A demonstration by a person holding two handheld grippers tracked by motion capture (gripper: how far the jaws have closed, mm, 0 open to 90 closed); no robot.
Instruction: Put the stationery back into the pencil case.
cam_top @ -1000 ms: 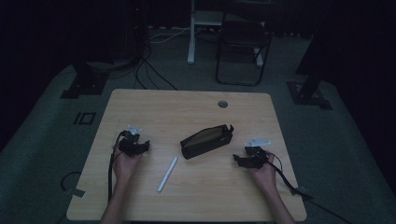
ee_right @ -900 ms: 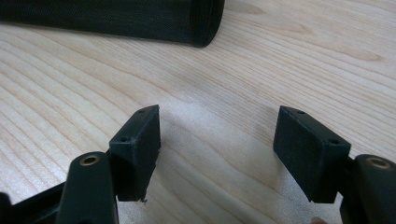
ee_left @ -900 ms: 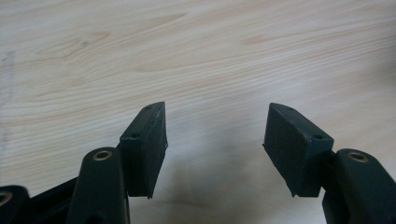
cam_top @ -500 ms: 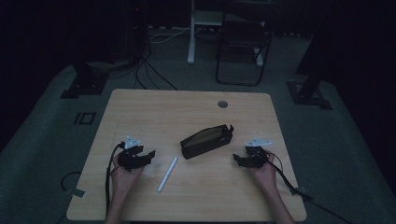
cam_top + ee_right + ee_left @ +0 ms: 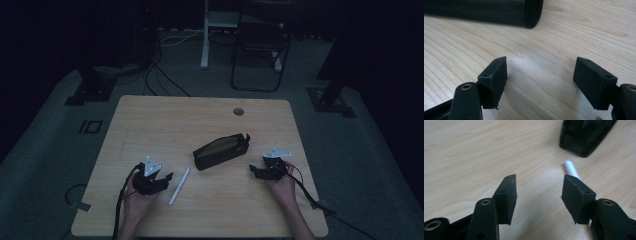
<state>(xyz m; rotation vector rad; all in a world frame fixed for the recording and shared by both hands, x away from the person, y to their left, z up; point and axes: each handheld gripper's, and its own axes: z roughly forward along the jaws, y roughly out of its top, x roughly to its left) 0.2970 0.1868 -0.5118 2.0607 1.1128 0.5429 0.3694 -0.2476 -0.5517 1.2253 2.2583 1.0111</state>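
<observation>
On wooden table [image 5: 150, 125], left gripper [image 5: 539, 195] wide open beside white pen [image 5: 571, 170], right gripper [image 5: 540, 80] open, empty

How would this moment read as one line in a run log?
left hand-held gripper: open, beside pen | right hand-held gripper: open, empty | pencil case: mid-table, untouched

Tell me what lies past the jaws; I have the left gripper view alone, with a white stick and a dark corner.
Observer: That dark corner is a black pouch, mid-table, its zip open.
Operator: Report the other gripper.
Observer: The right gripper sits right of the pouch, jaws open, holding nothing.
Operator: Give the stick's full lie.
Observer: The white pen lies flat, just right of the left gripper, not between its open jaws.
</observation>
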